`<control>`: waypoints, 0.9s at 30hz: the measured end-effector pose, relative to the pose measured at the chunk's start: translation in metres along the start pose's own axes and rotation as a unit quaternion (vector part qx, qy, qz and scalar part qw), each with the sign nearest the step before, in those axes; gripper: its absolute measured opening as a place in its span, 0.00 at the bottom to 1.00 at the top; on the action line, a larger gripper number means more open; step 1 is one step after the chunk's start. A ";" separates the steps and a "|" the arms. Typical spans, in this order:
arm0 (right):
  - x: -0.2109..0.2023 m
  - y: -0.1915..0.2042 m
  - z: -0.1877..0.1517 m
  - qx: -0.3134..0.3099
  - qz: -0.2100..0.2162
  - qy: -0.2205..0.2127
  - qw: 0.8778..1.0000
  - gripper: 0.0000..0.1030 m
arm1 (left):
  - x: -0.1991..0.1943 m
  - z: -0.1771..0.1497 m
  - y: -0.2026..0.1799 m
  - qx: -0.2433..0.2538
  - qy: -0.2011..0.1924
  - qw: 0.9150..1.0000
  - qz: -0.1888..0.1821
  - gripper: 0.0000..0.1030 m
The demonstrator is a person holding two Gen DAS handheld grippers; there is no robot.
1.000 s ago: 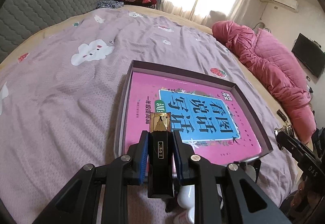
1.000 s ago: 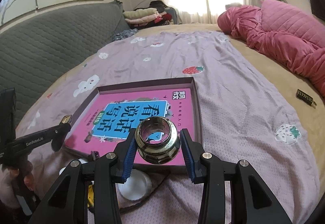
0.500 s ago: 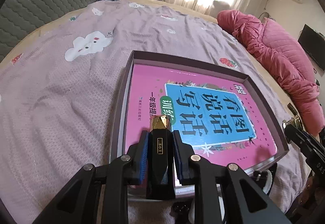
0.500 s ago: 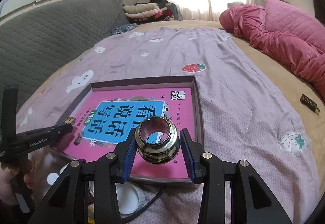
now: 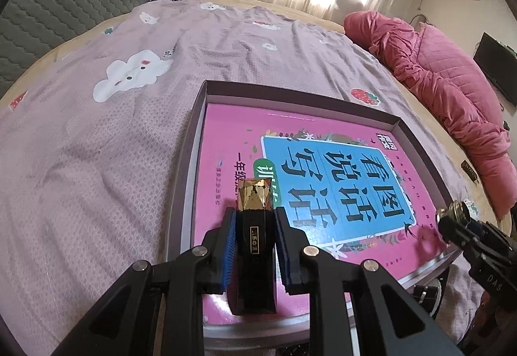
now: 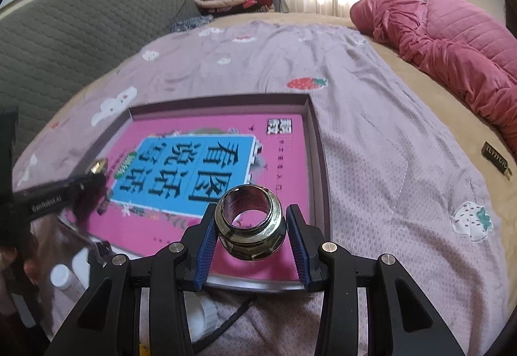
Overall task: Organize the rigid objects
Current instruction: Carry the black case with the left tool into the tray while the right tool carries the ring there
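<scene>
The left hand-held gripper [image 5: 253,243] is clamped on a black lipstick tube [image 5: 254,246] with a faceted gold tip, its blue pads pressed against both sides. The tube stands lengthwise between the fingers, gold end pointing forward, above the near edge of a shallow dark box [image 5: 190,162]. Just beyond the tip lies a pink book [image 5: 226,142] with a blue title panel, flat inside that box. To the right of this gripper, the other gripper's black body reaches in with something metallic at its tip.

The right hand-held gripper [image 6: 250,233] is clamped on a shiny metal ring fitting [image 6: 250,222], threaded inside, its opening facing forward. It hangs over the near right part of the box [image 6: 318,162] and the book [image 6: 284,162]. Below and left of it, white bottle caps [image 6: 61,278] and a black cable sit on the bed. Farther ahead spreads a mauve sheet [image 6: 371,130] printed with clouds and strawberries; to the far right a small dark bar [image 6: 496,159] lies on the tan bedding, and beyond it a pink quilt [image 6: 452,42] is heaped.
</scene>
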State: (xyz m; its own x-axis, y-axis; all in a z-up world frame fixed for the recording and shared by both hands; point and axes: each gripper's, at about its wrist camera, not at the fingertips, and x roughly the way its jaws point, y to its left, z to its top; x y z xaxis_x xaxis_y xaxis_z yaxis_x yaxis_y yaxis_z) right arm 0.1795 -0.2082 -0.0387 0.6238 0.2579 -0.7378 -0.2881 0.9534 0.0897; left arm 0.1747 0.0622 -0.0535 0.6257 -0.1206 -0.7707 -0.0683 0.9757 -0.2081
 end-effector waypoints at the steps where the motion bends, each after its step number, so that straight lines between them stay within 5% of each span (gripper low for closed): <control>1: 0.001 0.000 -0.001 -0.001 -0.002 0.003 1.000 0.42 | 0.000 0.000 0.000 0.001 0.000 1.000 0.002 0.22; 27: 0.001 -0.005 -0.007 -0.004 -0.007 0.022 1.000 0.42 | -0.008 -0.009 0.001 0.011 0.004 1.000 0.016 0.23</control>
State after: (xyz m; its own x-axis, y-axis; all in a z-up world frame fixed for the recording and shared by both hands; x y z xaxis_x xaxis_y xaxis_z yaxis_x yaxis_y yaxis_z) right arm 0.1760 -0.2136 -0.0443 0.5955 0.2368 -0.7677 -0.2848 0.9557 0.0738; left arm 0.1627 0.0622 -0.0524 0.6179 -0.0898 -0.7811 -0.0715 0.9829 -0.1696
